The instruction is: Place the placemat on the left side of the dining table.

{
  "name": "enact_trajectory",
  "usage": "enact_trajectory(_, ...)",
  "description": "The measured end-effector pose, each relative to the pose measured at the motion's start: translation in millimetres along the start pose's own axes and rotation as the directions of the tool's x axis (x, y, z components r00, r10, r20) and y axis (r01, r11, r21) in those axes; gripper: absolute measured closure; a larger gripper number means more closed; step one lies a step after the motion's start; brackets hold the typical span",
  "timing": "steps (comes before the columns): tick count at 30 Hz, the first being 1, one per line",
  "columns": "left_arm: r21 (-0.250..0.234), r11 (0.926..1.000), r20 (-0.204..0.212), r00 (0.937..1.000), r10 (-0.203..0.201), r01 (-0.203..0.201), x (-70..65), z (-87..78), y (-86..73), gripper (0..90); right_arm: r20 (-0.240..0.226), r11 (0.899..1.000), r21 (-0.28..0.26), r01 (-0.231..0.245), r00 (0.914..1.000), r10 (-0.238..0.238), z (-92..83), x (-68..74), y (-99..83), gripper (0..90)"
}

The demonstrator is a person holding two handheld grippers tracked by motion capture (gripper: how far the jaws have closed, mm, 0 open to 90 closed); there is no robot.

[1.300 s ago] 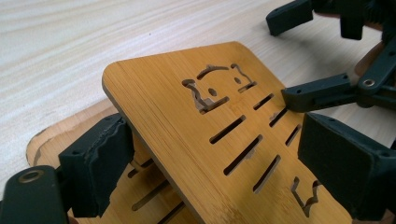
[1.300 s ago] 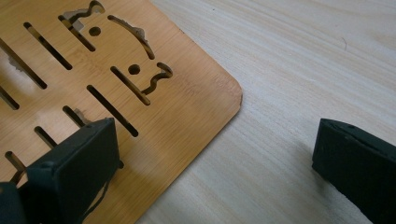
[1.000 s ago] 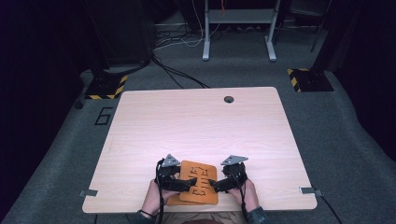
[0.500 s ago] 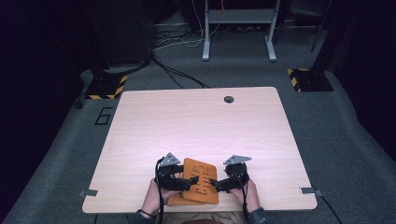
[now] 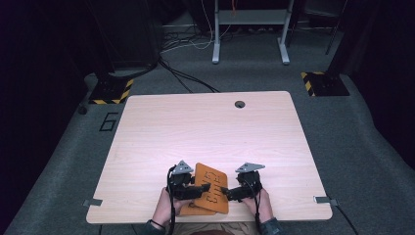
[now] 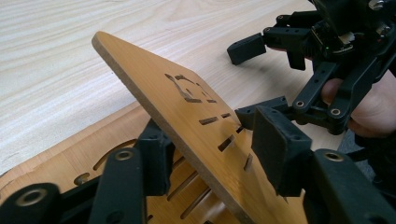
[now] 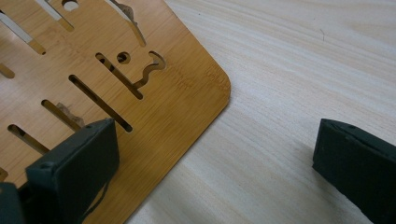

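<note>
Left gripper view: the left gripper straddles a tilted bamboo board, its jaws having just been closing, one pad under the board and the other close above its slotted face with a sliver of gap, so no firm clamp is seen. Right gripper view: the right gripper stands wide open, one jaw over a board corner, the other over bare table. High view: both grippers flank the raised board above a second, flat board at the table's near edge.
</note>
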State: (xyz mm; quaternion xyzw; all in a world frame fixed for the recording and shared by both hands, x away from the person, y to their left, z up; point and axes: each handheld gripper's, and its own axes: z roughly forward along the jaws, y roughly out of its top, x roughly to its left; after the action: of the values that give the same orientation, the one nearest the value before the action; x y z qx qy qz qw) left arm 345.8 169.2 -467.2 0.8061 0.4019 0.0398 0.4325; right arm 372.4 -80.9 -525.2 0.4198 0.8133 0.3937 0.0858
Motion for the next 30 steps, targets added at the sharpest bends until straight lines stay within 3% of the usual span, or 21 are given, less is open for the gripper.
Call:
enact_trajectory(5,0.006,0.9999,0.001,0.9999,-0.014,0.014,1.6,4.2,-0.9,60.3,0.008,1.0,-0.004,0.002,1.0,-0.002,-0.3,-0.5,-0.4,0.0)
enact_trajectory(8,-0.01,0.9981,0.029,0.9977,-0.061,0.061,5.8,7.1,-2.5,62.0,0.02,1.0,-0.006,-0.006,0.9998,0.006,-1.5,-0.8,-1.5,0.0)
enact_trajectory(14,-0.027,0.9968,0.043,0.9963,-0.075,0.076,5.9,8.7,-1.4,65.7,0.071,0.999,-0.037,0.008,0.9974,-0.006,-5.6,2.7,-5.2,0.0)
enact_trajectory(22,-0.047,0.9961,0.066,0.9952,-0.072,0.075,2.1,8.0,3.4,69.2,0.096,0.998,-0.063,0.001,0.9953,0.005,-12.0,0.9,-9.7,2.0)
enact_trajectory(27,-0.075,0.9937,0.079,0.9938,-0.078,0.084,0.8,5.1,6.7,73.2,0.083,0.997,-0.08,-0.014,0.9963,0.02,-18.5,-4.3,-13.9,1.2)
enact_trajectory(30,-0.105,0.9876,0.117,0.9877,-0.104,0.116,1.7,3.0,8.1,78.2,0.095,0.996,-0.091,-0.026,0.9949,0.035,-24.1,-10.1,-17.2,0.9)
